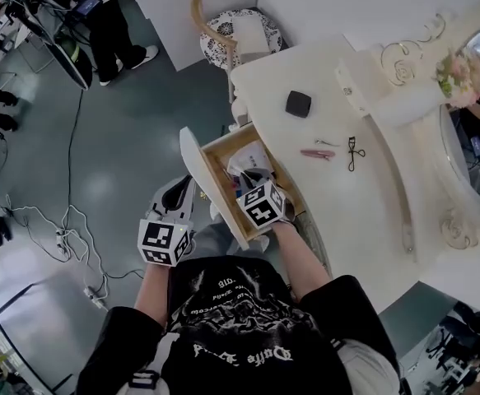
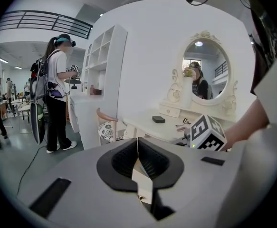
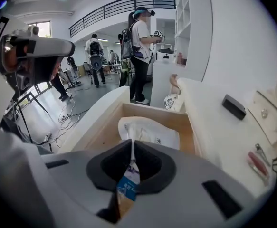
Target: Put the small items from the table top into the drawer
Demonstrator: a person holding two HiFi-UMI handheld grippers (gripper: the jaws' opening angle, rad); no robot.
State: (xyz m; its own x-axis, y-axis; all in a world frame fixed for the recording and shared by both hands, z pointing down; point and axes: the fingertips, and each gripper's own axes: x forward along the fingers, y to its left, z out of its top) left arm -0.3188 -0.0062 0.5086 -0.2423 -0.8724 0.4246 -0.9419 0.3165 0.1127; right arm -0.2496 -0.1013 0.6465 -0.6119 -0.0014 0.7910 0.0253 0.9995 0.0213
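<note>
Right gripper view: the right hand-held gripper [image 3: 131,144] is pinched shut above the open drawer [image 3: 100,127]. A blue-and-white scrap [image 3: 128,186] shows at the seam; whether it is nipped or lies beneath, I cannot tell. A white pouch [image 3: 150,129] lies in the drawer. The left hand-held gripper [image 2: 138,144] is likewise closed, held beside the drawer front. On the worktop [image 1: 363,212] lie a black case [image 1: 298,104], pink tweezers [image 1: 316,153] and an eyelash curler [image 1: 353,153]. The right forearm [image 1: 305,257] reaches forward along the drawer's edge.

nothing i can truly read, white gothic lettering on my black shirt [image 1: 248,303] too warped, white print on the blue-labelled packet [image 3: 127,188] in my right hand-held gripper [image 3: 131,146] blurred
</note>
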